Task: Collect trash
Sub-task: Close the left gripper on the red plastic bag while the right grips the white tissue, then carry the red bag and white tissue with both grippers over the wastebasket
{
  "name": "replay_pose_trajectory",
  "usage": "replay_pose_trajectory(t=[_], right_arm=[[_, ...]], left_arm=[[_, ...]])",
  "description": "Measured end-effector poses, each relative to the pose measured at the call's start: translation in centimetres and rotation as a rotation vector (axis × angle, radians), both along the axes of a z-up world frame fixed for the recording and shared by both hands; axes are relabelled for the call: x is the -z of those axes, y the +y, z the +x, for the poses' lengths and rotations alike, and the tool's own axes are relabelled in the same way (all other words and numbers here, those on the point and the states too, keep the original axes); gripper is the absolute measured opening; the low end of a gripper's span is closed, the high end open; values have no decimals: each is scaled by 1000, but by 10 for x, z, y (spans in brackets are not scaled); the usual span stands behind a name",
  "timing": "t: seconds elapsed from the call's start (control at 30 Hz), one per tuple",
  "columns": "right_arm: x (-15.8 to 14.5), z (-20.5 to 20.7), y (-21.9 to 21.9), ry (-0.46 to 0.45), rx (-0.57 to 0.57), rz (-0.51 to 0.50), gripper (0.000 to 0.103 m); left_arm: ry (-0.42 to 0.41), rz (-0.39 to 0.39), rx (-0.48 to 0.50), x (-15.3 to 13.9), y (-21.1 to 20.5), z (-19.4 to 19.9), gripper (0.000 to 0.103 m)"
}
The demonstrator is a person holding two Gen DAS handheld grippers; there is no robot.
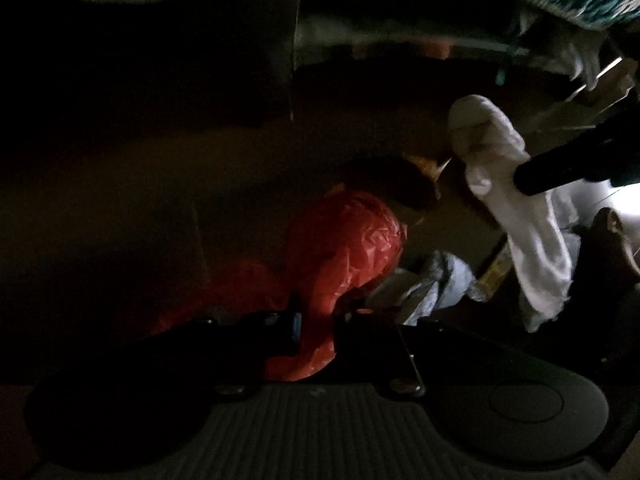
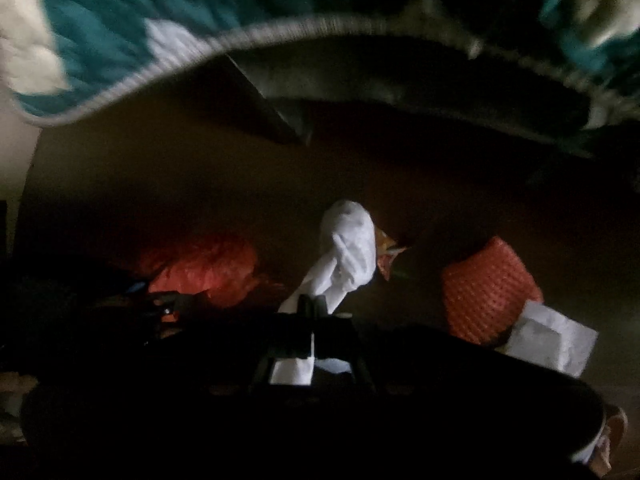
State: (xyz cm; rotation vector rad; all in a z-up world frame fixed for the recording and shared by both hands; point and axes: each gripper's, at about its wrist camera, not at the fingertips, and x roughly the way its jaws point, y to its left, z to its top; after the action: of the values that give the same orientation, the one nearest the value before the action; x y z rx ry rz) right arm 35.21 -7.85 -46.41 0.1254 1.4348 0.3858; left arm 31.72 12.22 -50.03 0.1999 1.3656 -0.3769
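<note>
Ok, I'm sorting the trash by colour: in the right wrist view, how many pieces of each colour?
Red or orange: 2, the red plastic bag and the orange mesh piece.
White: 2, the white cloth and the white paper.
Multicoloured: 1, the crumpled wrapper.
Total: 5.

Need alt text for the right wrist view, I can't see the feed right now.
The right tongs are shut on a white sock that hangs in front of the camera over a dark floor. A crumpled red plastic bag lies to its left, an orange mesh item and white paper to its right. A teal and white quilt overhangs the top.
</note>
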Motion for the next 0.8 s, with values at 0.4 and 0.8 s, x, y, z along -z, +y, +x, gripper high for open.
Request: replay_pose_trajectory(t=[0.4, 0.8], right_arm=[[-175, -43, -22, -221, -7, 82, 0], [-321, -97, -45, -483, -101, 88, 0]], left_arm=[[-291, -8, 56, -162, -10, -7, 13], [-529, 12, 61, -307, -35, -27, 13]])
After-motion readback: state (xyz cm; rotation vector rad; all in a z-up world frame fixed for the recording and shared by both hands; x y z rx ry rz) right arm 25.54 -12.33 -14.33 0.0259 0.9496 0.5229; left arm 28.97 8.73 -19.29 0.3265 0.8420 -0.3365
